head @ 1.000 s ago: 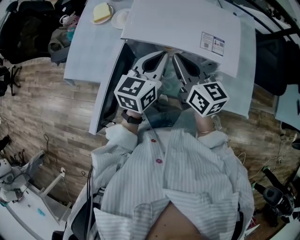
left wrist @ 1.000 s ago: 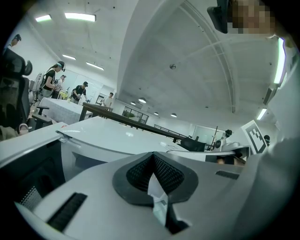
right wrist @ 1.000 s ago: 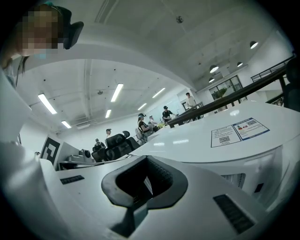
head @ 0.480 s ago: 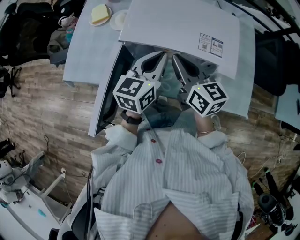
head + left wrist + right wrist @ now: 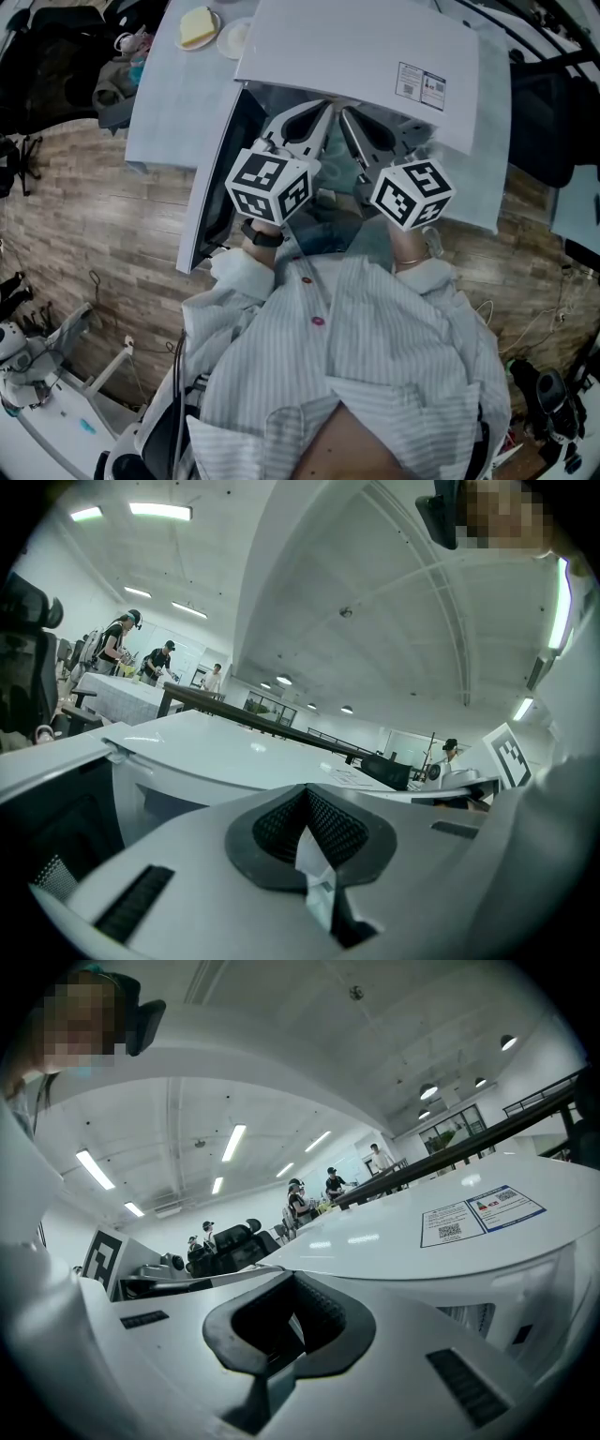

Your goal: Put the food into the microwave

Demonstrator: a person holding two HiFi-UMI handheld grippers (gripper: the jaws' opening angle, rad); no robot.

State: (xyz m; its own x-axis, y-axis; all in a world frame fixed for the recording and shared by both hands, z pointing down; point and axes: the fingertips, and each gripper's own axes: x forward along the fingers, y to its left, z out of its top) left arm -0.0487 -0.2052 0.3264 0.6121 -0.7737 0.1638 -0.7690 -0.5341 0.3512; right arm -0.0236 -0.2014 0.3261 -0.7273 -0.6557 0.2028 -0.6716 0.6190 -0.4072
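Nothing moved; left tool [image 5: 326, 111], right tool [image 5: 345, 114] closed before microwave [image 5: 375, 56]; food [image 5: 199, 26] beyond.

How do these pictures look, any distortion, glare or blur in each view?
Head view: strong fisheye bend, the floor planks curve. Left gripper view: dark rounded corners, jaws close to the lens soft. Right gripper view: same dark corners, ceiling lights mirrored on the microwave top.

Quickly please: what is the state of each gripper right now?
Left gripper: closed, holding nothing.
Right gripper: closed, holding nothing.
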